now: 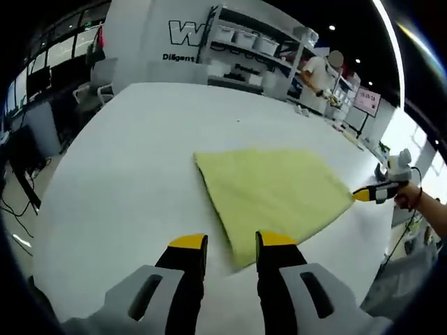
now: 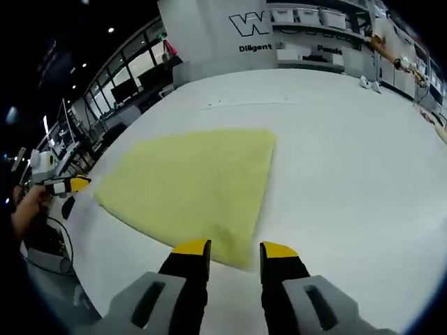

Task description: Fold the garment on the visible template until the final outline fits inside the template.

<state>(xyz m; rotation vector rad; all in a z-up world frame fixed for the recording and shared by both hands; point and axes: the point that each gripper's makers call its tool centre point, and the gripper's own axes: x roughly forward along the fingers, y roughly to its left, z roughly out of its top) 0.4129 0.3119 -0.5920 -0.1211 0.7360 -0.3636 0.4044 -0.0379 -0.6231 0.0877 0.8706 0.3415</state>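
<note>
Left claw (image 1: 232, 241) apart, hovering at near corner of yellow garment (image 1: 272, 190), folded flat on white worktop (image 1: 133, 167). Right claw (image 2: 235, 248) likewise apart, poised over garment's near edge, gripping nothing.

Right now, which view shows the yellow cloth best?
The right gripper view: the yellow cloth lies larger there, its whole outline visible on the white table. The left gripper view shows it whole but smaller.
</note>
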